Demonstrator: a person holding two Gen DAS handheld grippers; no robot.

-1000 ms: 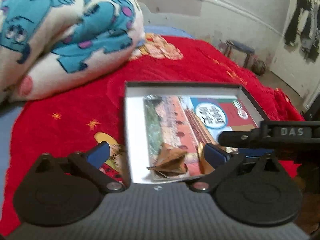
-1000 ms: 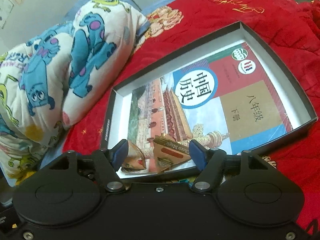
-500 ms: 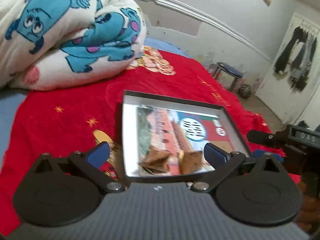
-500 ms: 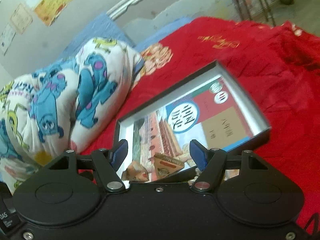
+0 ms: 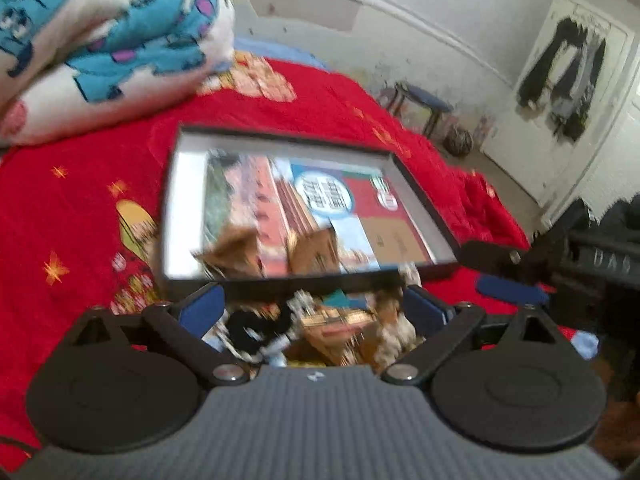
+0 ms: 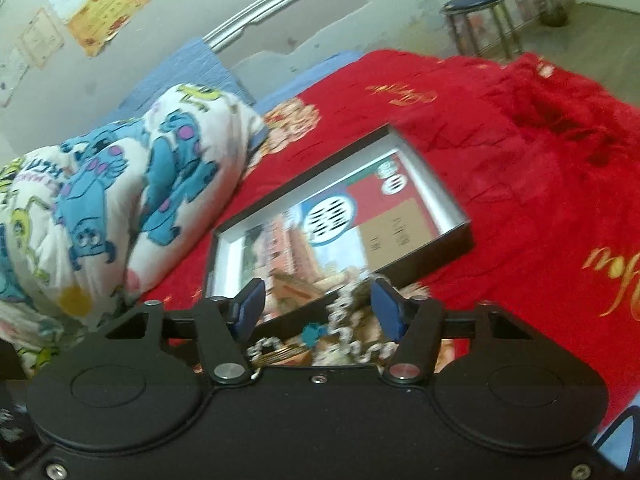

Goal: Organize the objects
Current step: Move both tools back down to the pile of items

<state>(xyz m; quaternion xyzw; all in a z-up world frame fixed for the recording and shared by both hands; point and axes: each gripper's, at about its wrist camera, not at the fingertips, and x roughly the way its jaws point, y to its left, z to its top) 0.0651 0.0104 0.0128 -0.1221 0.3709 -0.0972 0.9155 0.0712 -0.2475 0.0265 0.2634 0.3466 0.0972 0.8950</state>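
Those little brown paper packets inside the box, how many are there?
2. One brown packet lies near the box's front left, on the book; the other packet lies just right of it. More could be hidden by blur.

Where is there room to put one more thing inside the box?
Inside the box, the book covers most of the bottom. Its far half is bare, and a white strip runs along the box's left wall. Near the front wall it is crowded: two brown packets lie there.
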